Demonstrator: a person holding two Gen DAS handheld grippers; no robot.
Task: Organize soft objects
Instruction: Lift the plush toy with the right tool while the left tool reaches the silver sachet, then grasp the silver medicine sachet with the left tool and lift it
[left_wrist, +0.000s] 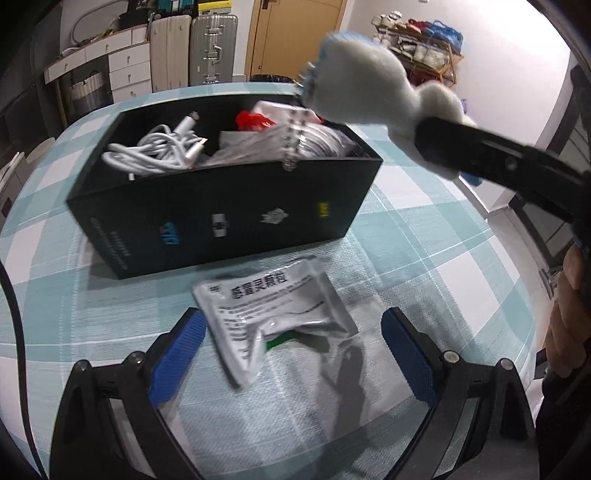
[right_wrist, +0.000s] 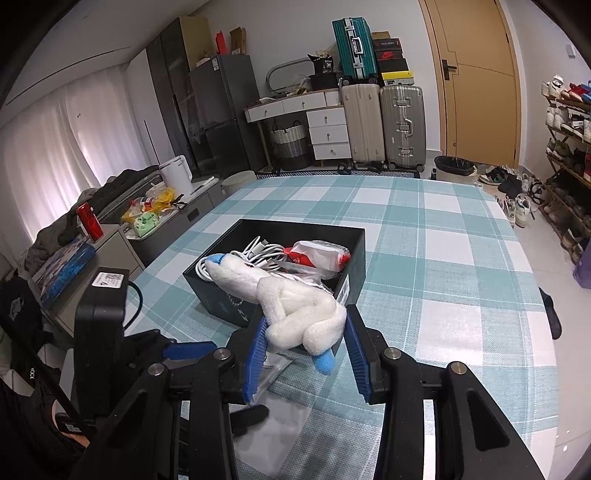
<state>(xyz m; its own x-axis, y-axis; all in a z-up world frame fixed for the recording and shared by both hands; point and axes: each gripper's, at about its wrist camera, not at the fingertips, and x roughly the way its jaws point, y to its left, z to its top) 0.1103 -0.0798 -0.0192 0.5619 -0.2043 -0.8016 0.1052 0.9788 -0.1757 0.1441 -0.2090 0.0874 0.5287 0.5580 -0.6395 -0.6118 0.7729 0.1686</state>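
Carrying plush toy (right_wrist: 295, 310) clamped in R gripper (right_wrist: 304, 354) to black box (left_wrist: 221, 206); L gripper (left_wrist: 291, 354) gaping over sachet (left_wrist: 273, 317) nr tablecloth's (left_wrist: 443, 258) front edge; next needs release above box.

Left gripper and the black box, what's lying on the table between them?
A silver foil sachet with printed text lies on the checked tablecloth, partly between the open left gripper fingers, in front of the black box. The left wrist view shows it.
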